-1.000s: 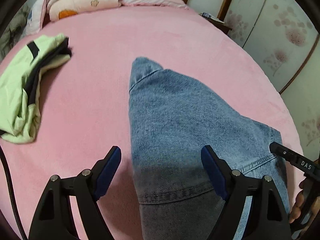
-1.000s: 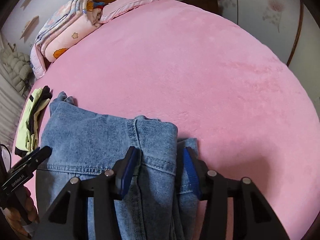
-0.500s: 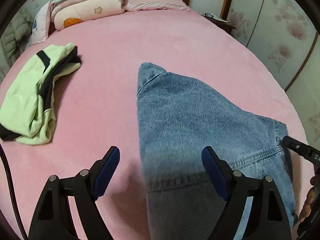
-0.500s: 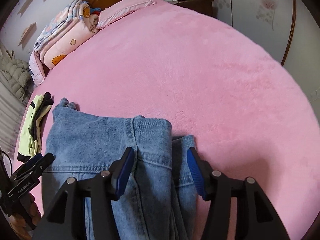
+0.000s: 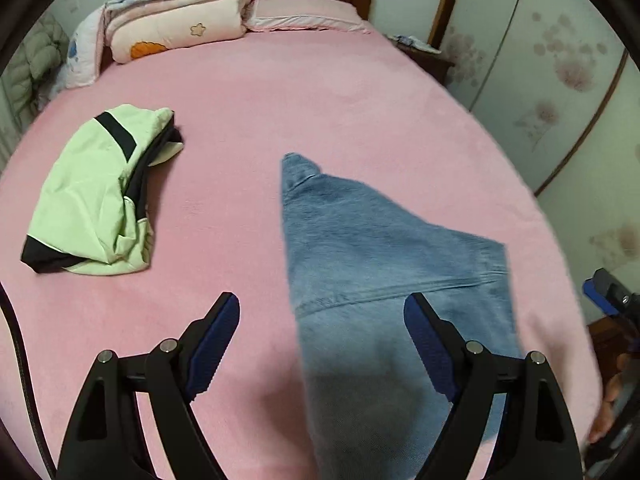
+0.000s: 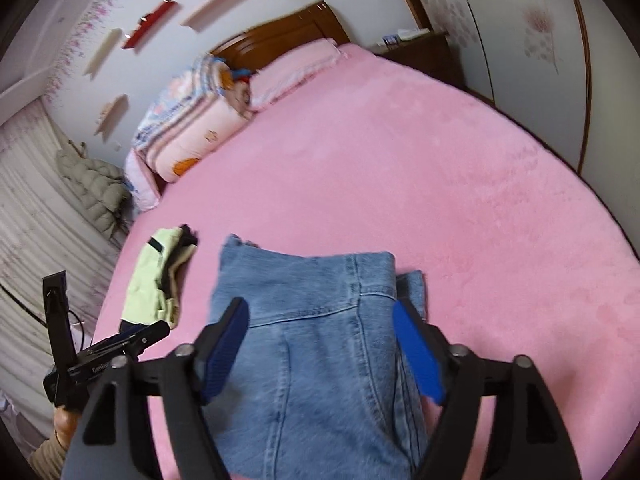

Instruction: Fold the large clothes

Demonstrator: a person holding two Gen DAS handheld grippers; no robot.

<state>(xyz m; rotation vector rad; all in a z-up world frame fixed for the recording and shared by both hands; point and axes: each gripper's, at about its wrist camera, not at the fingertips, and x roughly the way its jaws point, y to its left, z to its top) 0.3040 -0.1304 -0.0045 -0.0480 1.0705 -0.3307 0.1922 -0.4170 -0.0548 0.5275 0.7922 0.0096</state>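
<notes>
1. Left tongs [image 5: 322,338] are spread wide and grasp nothing, hanging above the left edge of the jeans [image 5: 384,280].
2. Right tongs [image 6: 322,340] are opening, their blue pads [image 6: 416,354] clear of the denim below them.
3. Folded into a stack, the jeans lie on the pink bed [image 6: 440,184].
4. A folded light-green jacket [image 5: 96,200] rests left of the jeans, well apart.
5. Folded quilts [image 5: 176,16] and a pillow [image 5: 308,14] sit by the headboard.
</notes>
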